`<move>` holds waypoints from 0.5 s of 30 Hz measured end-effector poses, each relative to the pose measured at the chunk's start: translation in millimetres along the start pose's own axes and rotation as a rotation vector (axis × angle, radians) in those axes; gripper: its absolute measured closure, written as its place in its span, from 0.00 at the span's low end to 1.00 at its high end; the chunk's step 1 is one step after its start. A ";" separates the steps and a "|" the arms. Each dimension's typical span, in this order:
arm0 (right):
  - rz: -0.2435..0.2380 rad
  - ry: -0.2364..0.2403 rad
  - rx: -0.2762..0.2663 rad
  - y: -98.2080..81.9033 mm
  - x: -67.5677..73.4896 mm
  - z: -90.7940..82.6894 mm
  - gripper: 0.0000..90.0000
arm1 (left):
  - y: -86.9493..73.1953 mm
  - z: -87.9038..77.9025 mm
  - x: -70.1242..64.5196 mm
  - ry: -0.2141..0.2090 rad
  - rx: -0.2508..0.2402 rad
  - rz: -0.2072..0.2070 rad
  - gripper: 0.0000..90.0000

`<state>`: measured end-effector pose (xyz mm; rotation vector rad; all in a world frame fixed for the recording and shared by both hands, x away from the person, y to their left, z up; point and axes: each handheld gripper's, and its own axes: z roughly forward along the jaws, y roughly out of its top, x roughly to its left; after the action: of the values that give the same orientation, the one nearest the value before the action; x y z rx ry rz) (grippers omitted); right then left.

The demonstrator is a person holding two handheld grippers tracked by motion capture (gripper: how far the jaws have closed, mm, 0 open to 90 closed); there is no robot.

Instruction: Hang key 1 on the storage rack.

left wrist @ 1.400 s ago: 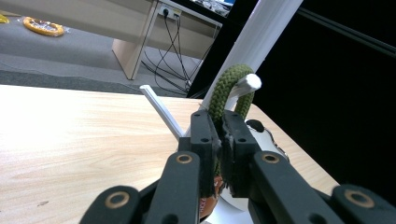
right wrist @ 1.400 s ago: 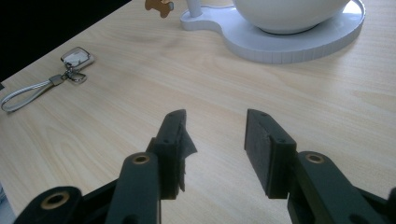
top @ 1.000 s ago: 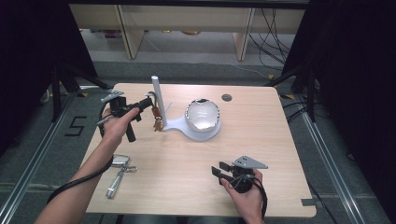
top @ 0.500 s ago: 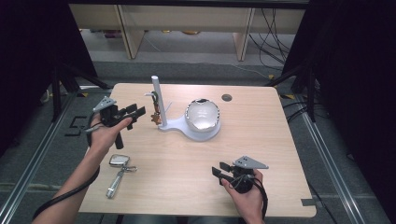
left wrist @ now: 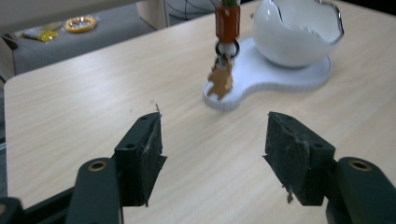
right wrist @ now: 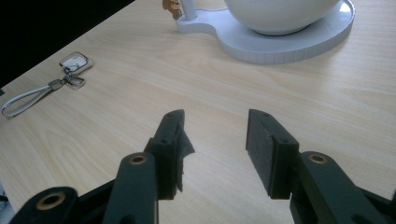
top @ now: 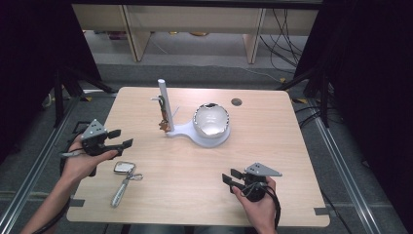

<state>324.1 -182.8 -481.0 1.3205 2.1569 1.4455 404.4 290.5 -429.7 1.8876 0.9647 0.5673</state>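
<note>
A white stand [top: 182,130] near the table's middle carries an upright post [top: 162,95] and a cracked egg-shaped bowl [top: 211,119]. A key ring with an orange piece [left wrist: 227,23] and a brown charm [left wrist: 221,81] hangs at the post. My left gripper [top: 122,137] hovers by the table's left edge, well away from the post. Its jaws have just been opening and nothing is between them [left wrist: 212,140]. My right gripper [top: 230,175] rests near the front edge, open and empty [right wrist: 215,140]. Both point toward the stand.
A silver key fob [top: 124,167] with a strap [top: 118,194] lies on the table at the front left, just right of my left hand. A small dark round insert [top: 236,102] sits in the tabletop behind the bowl. Shelves and cables stand beyond the far edge.
My left gripper has pulled back from the post toward the table's left edge and its jaws have opened, leaving the key ring hanging there. The right gripper has kept still.
</note>
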 end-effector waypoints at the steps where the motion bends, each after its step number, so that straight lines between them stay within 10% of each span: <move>1: 0.000 0.000 0.000 0.0 0.0 0.0 0.64 | -2.2 -2.6 -0.2 -0.001 0.019 0.009 0.40; 15: 0.031 -0.034 -0.003 2.0 -2.8 -10.7 0.64 | -13.8 -15.7 5.2 -0.027 0.095 -0.011 0.38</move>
<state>320.2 -191.4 -474.9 1.3729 2.1214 1.4261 391.0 306.7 -434.3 1.9674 0.9995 0.4962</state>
